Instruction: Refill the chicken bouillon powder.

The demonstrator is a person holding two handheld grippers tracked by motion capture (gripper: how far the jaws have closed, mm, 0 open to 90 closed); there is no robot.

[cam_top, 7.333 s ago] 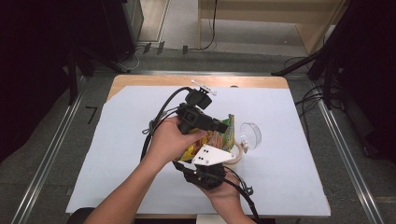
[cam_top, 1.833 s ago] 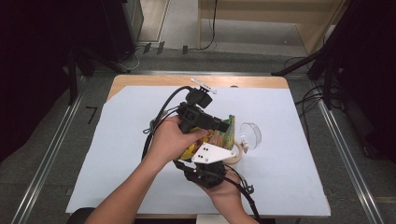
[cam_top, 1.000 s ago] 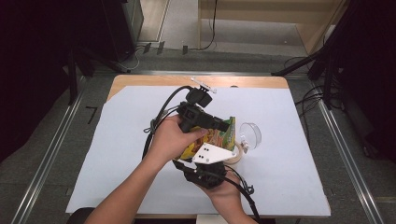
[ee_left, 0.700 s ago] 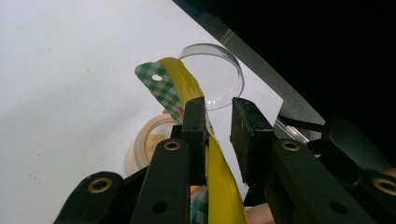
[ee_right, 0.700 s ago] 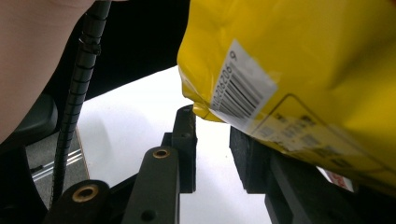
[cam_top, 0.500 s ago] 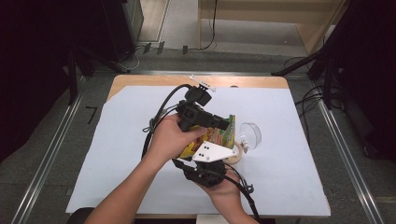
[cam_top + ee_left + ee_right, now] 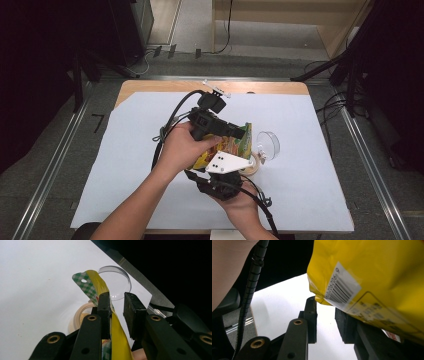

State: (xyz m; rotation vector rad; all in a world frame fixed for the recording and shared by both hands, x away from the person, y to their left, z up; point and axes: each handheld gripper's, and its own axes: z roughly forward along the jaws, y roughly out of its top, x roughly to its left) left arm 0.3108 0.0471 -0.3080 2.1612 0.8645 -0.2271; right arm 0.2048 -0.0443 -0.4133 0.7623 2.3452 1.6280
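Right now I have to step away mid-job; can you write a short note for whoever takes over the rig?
Left gripper: jaws apart, the yellow snack bag's checked top edge lies against one pad with a gap to the other.
Right gripper: jaws apart, bag's lower corner just above the gap; no pinch visible.
Things: the bag is raised between both grippers over the white table cover; roll of tape and clear round lid lie beside it.
Done: bag lifted.
Left: confirm a firm grip at both ends before pulling.
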